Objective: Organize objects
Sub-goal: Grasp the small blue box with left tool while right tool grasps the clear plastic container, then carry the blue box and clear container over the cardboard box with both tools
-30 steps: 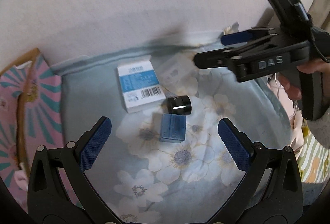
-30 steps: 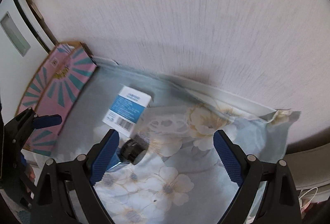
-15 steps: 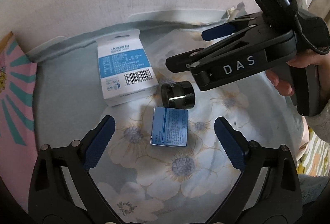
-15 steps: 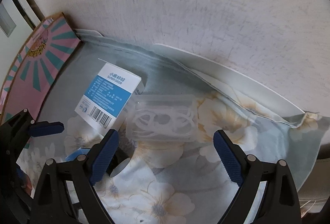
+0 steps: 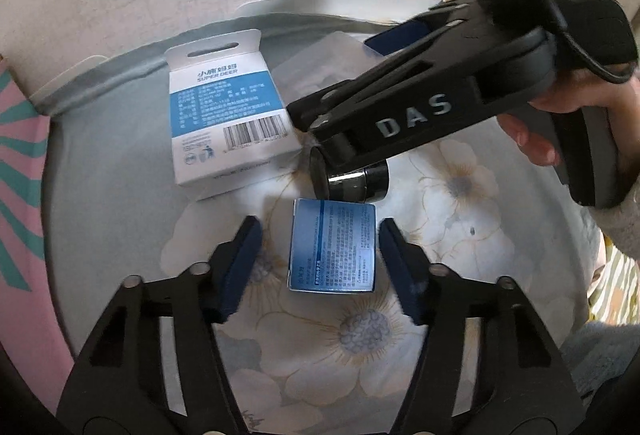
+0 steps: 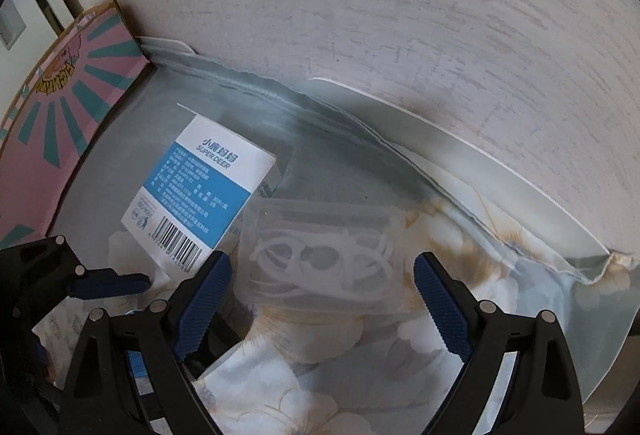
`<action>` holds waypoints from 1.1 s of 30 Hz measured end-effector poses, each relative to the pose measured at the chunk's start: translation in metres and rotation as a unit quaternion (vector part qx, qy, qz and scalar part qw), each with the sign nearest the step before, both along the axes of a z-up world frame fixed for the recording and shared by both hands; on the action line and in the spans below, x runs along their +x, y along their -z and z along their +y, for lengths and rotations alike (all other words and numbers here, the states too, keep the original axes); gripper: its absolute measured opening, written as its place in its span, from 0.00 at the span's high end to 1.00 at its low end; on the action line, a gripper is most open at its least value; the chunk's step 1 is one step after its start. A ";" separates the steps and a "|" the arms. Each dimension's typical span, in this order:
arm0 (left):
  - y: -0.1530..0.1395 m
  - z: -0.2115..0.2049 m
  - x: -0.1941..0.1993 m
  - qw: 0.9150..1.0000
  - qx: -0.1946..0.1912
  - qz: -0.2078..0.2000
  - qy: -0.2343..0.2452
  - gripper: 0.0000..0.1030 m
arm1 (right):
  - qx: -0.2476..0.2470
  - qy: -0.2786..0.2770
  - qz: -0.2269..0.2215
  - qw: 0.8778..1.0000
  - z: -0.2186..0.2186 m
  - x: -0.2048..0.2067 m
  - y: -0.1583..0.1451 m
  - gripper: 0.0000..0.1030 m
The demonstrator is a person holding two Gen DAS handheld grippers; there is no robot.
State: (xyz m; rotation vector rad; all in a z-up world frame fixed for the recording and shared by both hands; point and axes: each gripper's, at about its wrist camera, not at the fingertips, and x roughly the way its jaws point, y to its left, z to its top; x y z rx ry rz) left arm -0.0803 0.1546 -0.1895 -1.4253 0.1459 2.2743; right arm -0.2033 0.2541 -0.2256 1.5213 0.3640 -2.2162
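Observation:
A small blue box (image 5: 334, 247) lies on the floral cloth between the open fingers of my left gripper (image 5: 320, 259), not touched on either side. A black round jar (image 5: 352, 181) lies just behind it. A white and blue carton (image 5: 226, 119) lies further back left and also shows in the right wrist view (image 6: 200, 203). My right gripper (image 6: 322, 299) is open around a clear plastic case (image 6: 320, 255) holding white rings. The right gripper body (image 5: 440, 99) crosses the left wrist view above the jar.
A pink and teal patterned box (image 6: 60, 107) stands at the left against the wall. A plaster wall (image 6: 400, 15) closes the back. The floral cloth (image 5: 360, 335) covers the surface. The left gripper's tip (image 6: 108, 283) shows at the lower left of the right wrist view.
Both grippers moved forward and down. The left gripper's fingers have narrowed around the blue box. The right gripper now straddles the clear case.

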 end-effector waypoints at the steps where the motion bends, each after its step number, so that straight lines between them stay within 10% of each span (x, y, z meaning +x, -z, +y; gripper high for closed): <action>1: 0.000 0.004 0.001 1.000 -0.003 0.001 0.002 0.53 | 0.002 -0.003 0.000 1.000 -0.001 -0.001 0.001 0.12; 6: -0.001 0.005 0.003 1.000 -0.002 0.001 0.007 0.66 | 0.009 -0.008 0.001 1.000 -0.003 -0.004 0.006 0.26; 33: -0.042 -0.008 0.020 1.000 0.025 0.012 0.008 0.68 | -0.004 0.021 0.018 1.000 0.013 0.005 -0.025 0.26</action>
